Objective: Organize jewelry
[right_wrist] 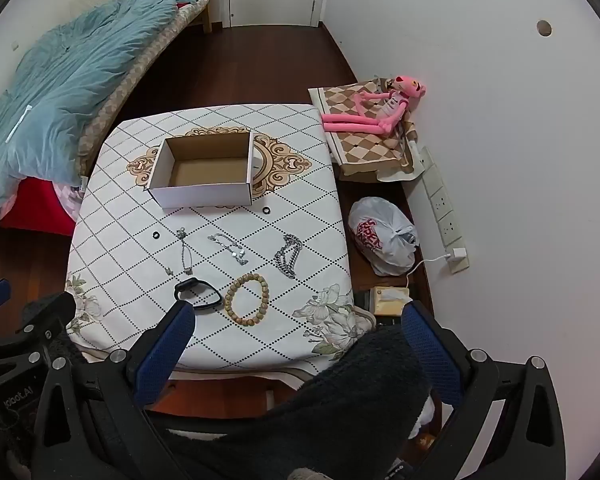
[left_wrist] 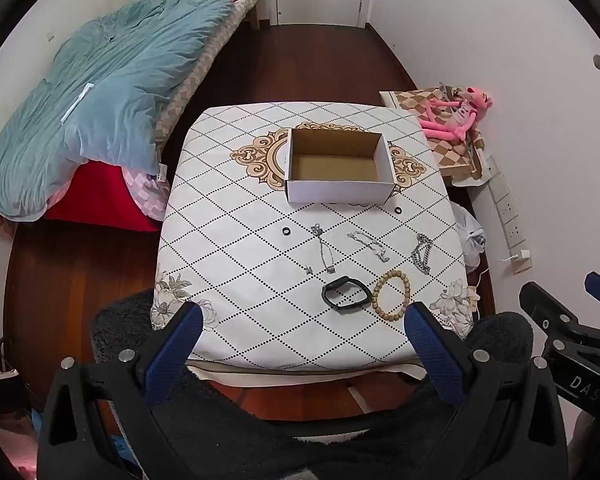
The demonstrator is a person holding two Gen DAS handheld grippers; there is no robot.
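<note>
An open white cardboard box [left_wrist: 338, 192] [right_wrist: 204, 194], empty, stands mid-table. In front of it lie two small black rings [left_wrist: 287, 231] [left_wrist: 398, 210], three silver chains [left_wrist: 325, 254] [left_wrist: 370, 245] [left_wrist: 421, 254], a black wristband [left_wrist: 345, 294] [right_wrist: 198, 294] and a wooden bead bracelet [left_wrist: 391, 296] [right_wrist: 247, 294]. My left gripper [left_wrist: 306, 320] is open and empty, held above the table's near edge. My right gripper [right_wrist: 296, 320] is open and empty, near the table's front right corner. It also shows at the right edge of the left wrist view [left_wrist: 572, 320].
The table [left_wrist: 236, 320] carries a white diamond-pattern cloth. A bed with a blue quilt [left_wrist: 100, 112] is at the left. A pink plush toy [right_wrist: 380, 112] lies on a checked cushion at the right. A plastic bag [right_wrist: 382, 240] and a wall power strip [right_wrist: 444, 208] are on the right.
</note>
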